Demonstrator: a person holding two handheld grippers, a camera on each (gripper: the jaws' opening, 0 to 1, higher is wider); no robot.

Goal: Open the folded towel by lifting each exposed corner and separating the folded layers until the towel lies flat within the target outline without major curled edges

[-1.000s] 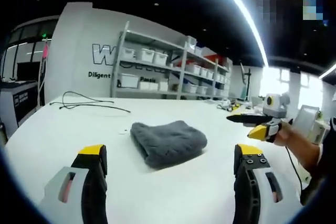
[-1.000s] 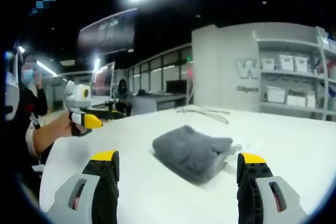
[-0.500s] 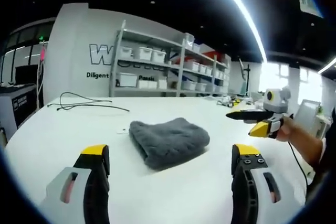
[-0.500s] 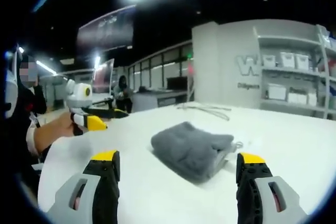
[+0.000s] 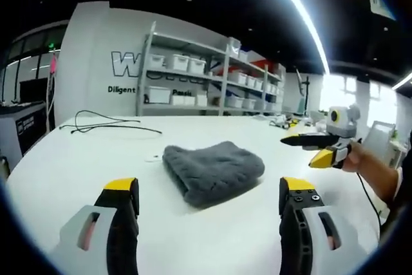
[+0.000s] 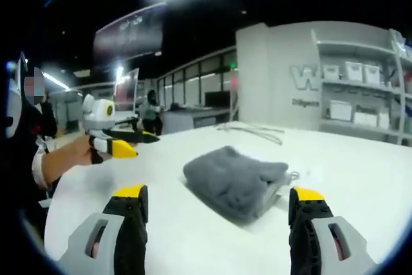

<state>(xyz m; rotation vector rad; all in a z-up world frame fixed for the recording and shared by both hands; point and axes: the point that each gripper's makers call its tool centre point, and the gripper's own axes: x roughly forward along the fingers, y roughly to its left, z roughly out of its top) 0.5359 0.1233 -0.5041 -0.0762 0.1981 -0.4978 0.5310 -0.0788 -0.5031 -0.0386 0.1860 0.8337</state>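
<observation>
A: Left claw point(image 5: 206, 188) is released, jaws spread wide with nothing between them. It hovers above the table point(image 5: 58, 165), short of the towel point(image 5: 214, 170).

B: Right claw point(image 6: 219, 194) is the same: spread, empty, aimed at the towel from the other side. In the left gripper view it hangs in the air off to the right.

A: My read: both are set wide so each can take a corner. No contact yet, so the unfolding hasn't started.

B: Towel position?

A: Grey, fluffy, folded into a thick pad, near the middle of the white table. Well apart from the cable point(image 5: 109, 125) at the far edge.

B: The right gripper view shows something pale at the towel's right edge, maybe a tag or an inner layer. Too small to tell.

A: Can't make out any target outline on the table. It could be washed out, white on white.

B: Corners are hard to pick out too; the pile blurs the layer edges. There is a small pale speck on the table just left of the towel, unclear what.

A: The shelves point(image 5: 206, 85) with bins behind are background. The wall lettering is cut off by the rack.
</observation>
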